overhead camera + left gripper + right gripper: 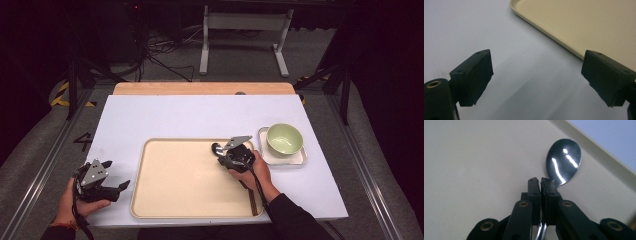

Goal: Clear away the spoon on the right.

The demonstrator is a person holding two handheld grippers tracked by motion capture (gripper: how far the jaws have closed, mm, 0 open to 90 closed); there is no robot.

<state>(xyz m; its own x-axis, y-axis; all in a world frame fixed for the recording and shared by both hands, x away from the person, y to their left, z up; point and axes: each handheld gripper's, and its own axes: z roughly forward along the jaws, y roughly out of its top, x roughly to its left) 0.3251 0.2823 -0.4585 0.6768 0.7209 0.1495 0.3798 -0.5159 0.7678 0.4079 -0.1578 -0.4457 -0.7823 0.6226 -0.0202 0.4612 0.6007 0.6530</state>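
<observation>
In the high view, a white table (pixel 200 117) fills the middle of the frame, with a beige tray (pixel 185 200) at its lower centre. To the right of the tray, a green bowl (pixel 284 138) sits on a small white plate (pixel 300 159).

The right gripper (pixel 223 152) is at the upper right part of the tray, held by a hand coming in from the bottom of the frame. It holds a metal spoon (pixel 216 148) whose bowl end points toward the upper left. In the right gripper view, the jaws stand pressed together at lower centre, clamping the spoon (pixel 564 168) just below its shiny bowl end, which hangs over the tray (pixel 474 157) close to its rim at the upper right.

The left gripper (pixel 112 189) rests at the lower left of the high view, on the table just beside the tray's left edge. In the left gripper view its jaws stand wide apart with nothing between them.

The step in hand looks like carrying the spoon, either laying it on the tray or taking it toward the bowl; which one cannot be told. The next move would call for keeping the grip firm and the spoon level.

Most of the spoon's handle is hidden by the right gripper and hand. A dark strip at the tray's lower right edge is too blurred to name. Whether the spoon touches the tray is unclear.
</observation>
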